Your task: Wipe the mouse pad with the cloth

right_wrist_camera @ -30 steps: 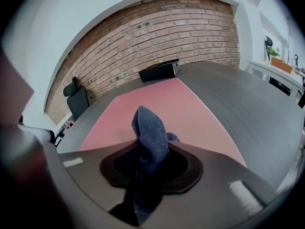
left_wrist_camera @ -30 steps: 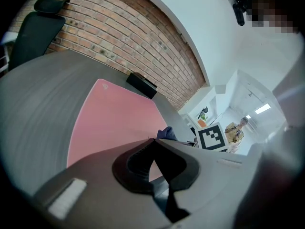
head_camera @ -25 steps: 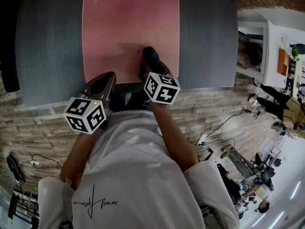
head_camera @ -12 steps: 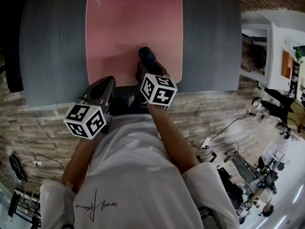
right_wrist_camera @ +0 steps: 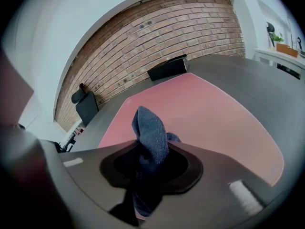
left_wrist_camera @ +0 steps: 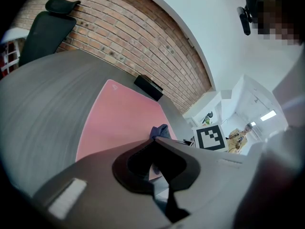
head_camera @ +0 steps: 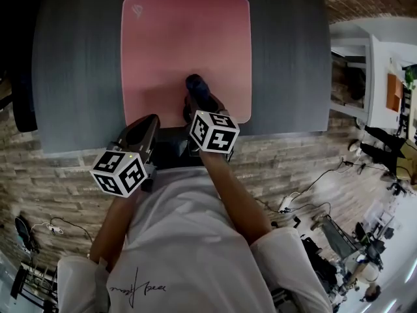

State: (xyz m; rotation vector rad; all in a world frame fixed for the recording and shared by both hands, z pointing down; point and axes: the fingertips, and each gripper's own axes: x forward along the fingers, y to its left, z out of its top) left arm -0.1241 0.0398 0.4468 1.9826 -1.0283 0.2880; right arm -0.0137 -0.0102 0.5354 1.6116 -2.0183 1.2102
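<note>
Head view: pink mouse pad (head_camera: 186,44) lies flat on the grey desk (head_camera: 71,64), upper centre of frame. The right gripper (head_camera: 195,102) sits at the pad's near edge, lower centre, pinching a dark blue cloth (head_camera: 195,83) that touches the pad. The left gripper (head_camera: 144,124) hangs at the desk's near edge, just off the pad's lower-left corner.

Progress, as a judgement: the wipe is under way, but only the near strip is under the cloth and the whole upper span of the pad lies ahead of it. No streaks or dirt show, so the cleaned area can't be told.

Writing: a small pale logo (head_camera: 137,9) in the pad's upper-left corner is too small to read. The script print on the white shirt (head_camera: 137,282) is illegible. Each gripper carries 1 marker cube (head_camera: 214,131) with square codes only, no text.

Left gripper view: left gripper (left_wrist_camera: 153,141) has its jaws together with nothing between them. Mouse pad (left_wrist_camera: 114,123) is centre frame, with the cloth (left_wrist_camera: 160,130) peeking just above the jaw tips. Black chair (left_wrist_camera: 47,27) is upper left. No readable text.

Right gripper view: right gripper (right_wrist_camera: 150,149) is clamped on the cloth (right_wrist_camera: 150,128), 1 fold sticking up above the jaws. The pad (right_wrist_camera: 209,113) spreads ahead, centre and right. A black box (right_wrist_camera: 167,68) sits at the pad's far edge, no legible label.
</note>
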